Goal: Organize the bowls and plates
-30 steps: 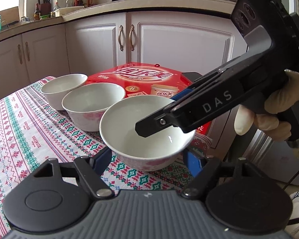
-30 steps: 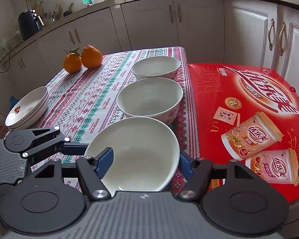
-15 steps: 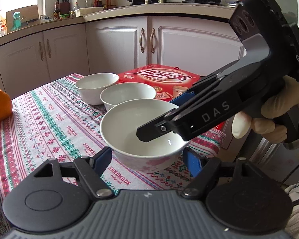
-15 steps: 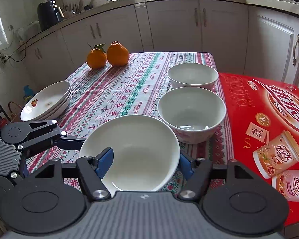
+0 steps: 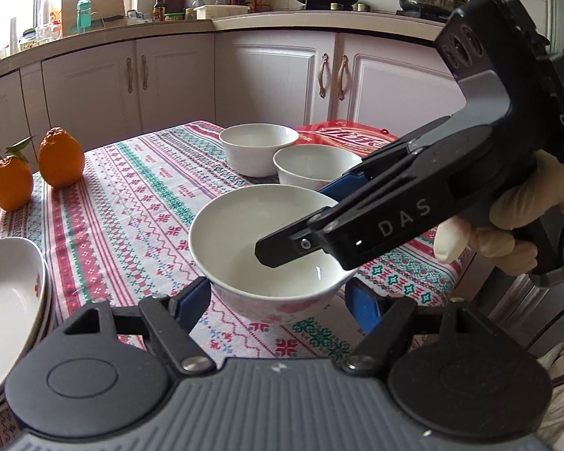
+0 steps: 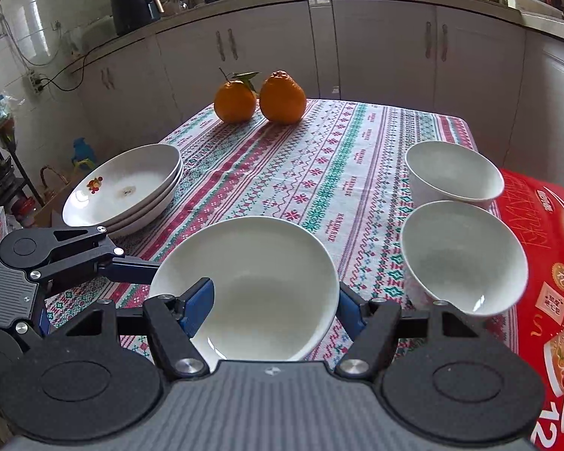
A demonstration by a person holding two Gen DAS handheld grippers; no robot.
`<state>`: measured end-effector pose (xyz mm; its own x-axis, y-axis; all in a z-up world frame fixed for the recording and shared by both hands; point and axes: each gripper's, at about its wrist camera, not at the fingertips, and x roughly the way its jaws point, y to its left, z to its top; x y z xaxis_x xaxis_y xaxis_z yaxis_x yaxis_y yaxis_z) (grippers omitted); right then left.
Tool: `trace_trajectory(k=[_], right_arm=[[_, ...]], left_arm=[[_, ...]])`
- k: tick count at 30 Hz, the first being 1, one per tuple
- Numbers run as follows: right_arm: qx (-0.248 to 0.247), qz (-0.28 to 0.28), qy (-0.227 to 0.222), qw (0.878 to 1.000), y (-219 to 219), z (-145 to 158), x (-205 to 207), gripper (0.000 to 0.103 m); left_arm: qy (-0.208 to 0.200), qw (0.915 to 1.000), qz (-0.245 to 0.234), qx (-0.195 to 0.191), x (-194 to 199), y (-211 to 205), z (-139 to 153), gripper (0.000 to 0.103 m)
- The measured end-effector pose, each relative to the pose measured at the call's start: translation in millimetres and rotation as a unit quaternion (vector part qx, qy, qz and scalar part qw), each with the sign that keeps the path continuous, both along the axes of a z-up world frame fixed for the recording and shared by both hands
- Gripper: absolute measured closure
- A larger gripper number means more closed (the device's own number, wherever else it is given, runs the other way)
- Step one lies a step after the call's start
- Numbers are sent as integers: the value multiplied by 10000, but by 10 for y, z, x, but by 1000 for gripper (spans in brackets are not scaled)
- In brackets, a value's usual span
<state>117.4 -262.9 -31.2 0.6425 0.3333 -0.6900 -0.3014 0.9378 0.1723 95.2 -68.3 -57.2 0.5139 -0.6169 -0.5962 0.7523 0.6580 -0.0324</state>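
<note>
A white bowl (image 5: 259,233) with a pink pattern is held above the tablecloth, also seen in the right wrist view (image 6: 252,282). My left gripper (image 5: 278,297) grips it from both sides by its outer wall. My right gripper (image 6: 274,304) is shut on its rim, one blue finger (image 6: 197,308) inside, one outside. Two more white bowls (image 6: 458,255) (image 6: 451,173) stand on the table at the right. A stack of shallow plates (image 6: 128,184) sits at the left edge, also in the left wrist view (image 5: 7,300).
Two oranges (image 6: 259,97) stand at the far end of the patterned tablecloth (image 6: 319,173). A red printed box (image 6: 552,263) lies at the right beside the bowls. White kitchen cabinets (image 6: 376,45) surround the table.
Both grippers have carried the held bowl leftward, away from the other two bowls and the red box, toward the plate stack. The grip has not changed.
</note>
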Motion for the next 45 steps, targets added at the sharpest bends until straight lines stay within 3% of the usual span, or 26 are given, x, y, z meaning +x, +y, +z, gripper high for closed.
trace_trajectory(k=[13,32,35,36,37,39,45], right_arm=[[-64,265,4,9996,286,-31,281,29],[-93,275,131,9995,321,-142,394,28],[-49,298,146,9994,325,-153,390,23],[-21,313,134,9994,324,-152,386,17],[4,319,93,9994,326,-142,369,8],[11,327,-22,9995,330,-106,333,0],[-137,207,-255,9994,304,1,230,0]], left_arm=[[54,9996,291,-12,175,229,-58,25],[165,9992,359,-16,261,235,-142,24],[112,9992,365,-67,254,240,-131,16],[49,9992,383,-84,242,241,-115,9],[3,9993,372,-94,232,242,-98,6],[-17,9994,342,-103,222,240,-70,5],[-79,9992,383,-67,158,241,-19,3]])
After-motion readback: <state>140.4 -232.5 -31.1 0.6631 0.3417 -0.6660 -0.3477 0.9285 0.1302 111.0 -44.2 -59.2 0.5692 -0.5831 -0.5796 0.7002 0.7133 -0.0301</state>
